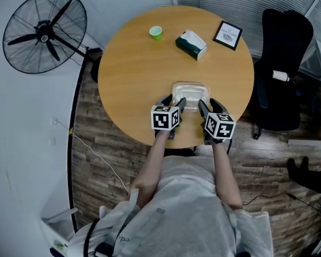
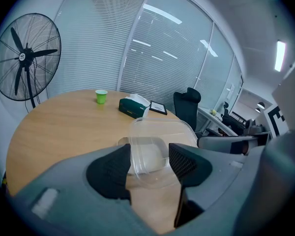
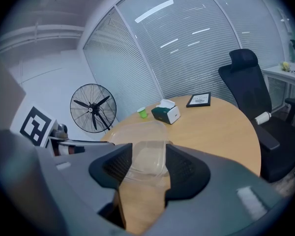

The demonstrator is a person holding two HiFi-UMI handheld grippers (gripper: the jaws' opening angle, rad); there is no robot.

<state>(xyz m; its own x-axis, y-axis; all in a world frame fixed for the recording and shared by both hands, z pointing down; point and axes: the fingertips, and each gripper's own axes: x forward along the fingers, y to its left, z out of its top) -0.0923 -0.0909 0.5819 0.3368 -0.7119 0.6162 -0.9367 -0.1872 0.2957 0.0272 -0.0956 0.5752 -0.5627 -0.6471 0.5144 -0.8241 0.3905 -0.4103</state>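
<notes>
Fingers (image 1: 181,106) spread on the left gripper (image 1: 173,101) and on the right gripper (image 1: 209,105), pinching nothing, in the head view. Reaching from the near edge of the round table (image 1: 134,74) to the two near corners of the clear container (image 1: 191,92), set on the table close to that near edge. Impossible to tell from here whether any pad touches the plastic, with the marker cubes covering much of each gripper. Farther across the table: a green cup (image 1: 155,32), a tissue box (image 1: 191,44) and, by the far edge, a framed card (image 1: 228,35). Off the table's left side, a standing fan (image 1: 44,31); off its right side, a black office chair (image 1: 283,63).

Left gripper view: jaws parted, with a rounded corner of the container filling the gap. Hard to separate tub from lid, the clear layers blending together. Contact between pads and plastic not readable. Toward the table's far side, cup, box and card again, the card partly behind the box. At the table's right side, a grey piece of the right gripper, cut off by the near jaw.

Right gripper view: jaws parted here too, framing the container's other near corner. Edges of the plastic faint against the wood. Beyond the table's far side, fan and window blinds (image 3: 187,48); left gripper's marker cube half cut off at the picture's edge.
</notes>
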